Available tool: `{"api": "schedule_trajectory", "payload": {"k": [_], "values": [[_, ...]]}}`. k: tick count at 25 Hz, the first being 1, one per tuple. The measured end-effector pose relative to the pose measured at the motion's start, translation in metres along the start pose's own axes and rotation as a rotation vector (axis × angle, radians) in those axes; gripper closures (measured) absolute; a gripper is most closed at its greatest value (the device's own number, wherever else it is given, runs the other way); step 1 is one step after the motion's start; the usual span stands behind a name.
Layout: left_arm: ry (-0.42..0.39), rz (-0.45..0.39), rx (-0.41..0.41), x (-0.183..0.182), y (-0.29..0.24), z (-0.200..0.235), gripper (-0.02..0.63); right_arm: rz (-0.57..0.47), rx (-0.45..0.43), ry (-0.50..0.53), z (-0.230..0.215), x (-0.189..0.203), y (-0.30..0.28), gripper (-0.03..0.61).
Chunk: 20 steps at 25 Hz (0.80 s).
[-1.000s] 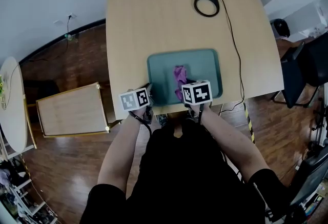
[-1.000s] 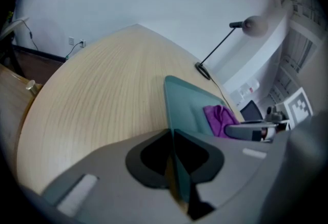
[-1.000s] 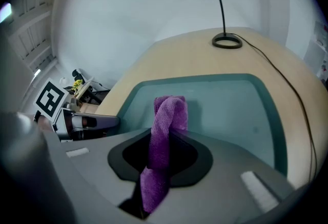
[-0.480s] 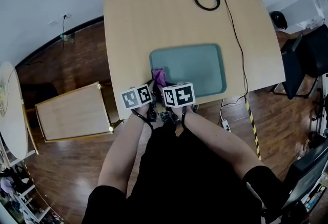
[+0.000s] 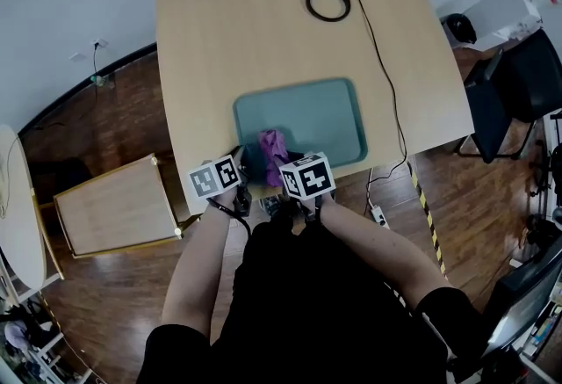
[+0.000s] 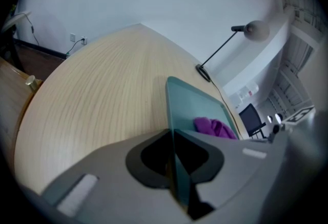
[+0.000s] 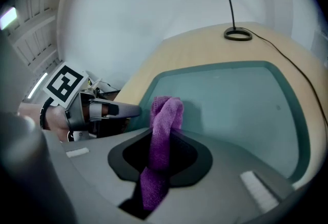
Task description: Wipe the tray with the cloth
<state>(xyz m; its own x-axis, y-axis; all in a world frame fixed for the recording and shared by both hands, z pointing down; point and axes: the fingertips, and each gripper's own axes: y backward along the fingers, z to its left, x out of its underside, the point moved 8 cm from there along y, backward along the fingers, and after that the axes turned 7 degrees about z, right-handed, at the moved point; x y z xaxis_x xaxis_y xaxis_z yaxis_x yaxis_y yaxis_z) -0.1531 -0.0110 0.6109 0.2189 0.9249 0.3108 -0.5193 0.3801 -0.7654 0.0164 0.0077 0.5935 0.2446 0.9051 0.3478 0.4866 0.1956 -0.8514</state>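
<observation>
The right gripper is clamped on a fuzzy purple cloth — a twisted strip rising from its jaws over the near left corner of a smooth teal tray. The left gripper pinches that tray's thin raised rim; the rounded rectangular tray lies on a pale wood-grain table.

No words, brand names or numbers can be read anywhere. The only printed signs are black-and-white square marker patterns: one set on the cube of the left hand-held gripper, another on the cube of the right hand-held gripper. They carry no letters.
</observation>
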Motion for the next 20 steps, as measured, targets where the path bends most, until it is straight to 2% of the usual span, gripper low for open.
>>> {"api": "schedule_trajectory", "payload": {"k": [7, 12, 15, 17, 20], "values": [[-0.014, -0.013, -0.029, 0.002, 0.000, 0.000, 0.568, -0.036, 0.125, -0.038, -0.103, 0.015, 0.058, 0.509], [-0.071, -0.014, -0.092, 0.004, 0.000, -0.002, 0.569, -0.047, 0.228, -0.079, -0.170, 0.030, 0.090, 0.509], [-0.096, -0.011, -0.120, 0.004, 0.001, -0.002, 0.571, -0.060, 0.207, -0.111, -0.185, 0.033, 0.098, 0.509], [-0.137, -0.002, -0.142, 0.004, 0.001, -0.004, 0.569, -0.024, 0.194, -0.061, -0.183, 0.031, 0.096, 0.509], [-0.193, 0.011, -0.177, 0.006, 0.000, -0.006, 0.563, 0.055, 0.212, 0.126, -0.172, 0.016, 0.090, 0.509]]}}
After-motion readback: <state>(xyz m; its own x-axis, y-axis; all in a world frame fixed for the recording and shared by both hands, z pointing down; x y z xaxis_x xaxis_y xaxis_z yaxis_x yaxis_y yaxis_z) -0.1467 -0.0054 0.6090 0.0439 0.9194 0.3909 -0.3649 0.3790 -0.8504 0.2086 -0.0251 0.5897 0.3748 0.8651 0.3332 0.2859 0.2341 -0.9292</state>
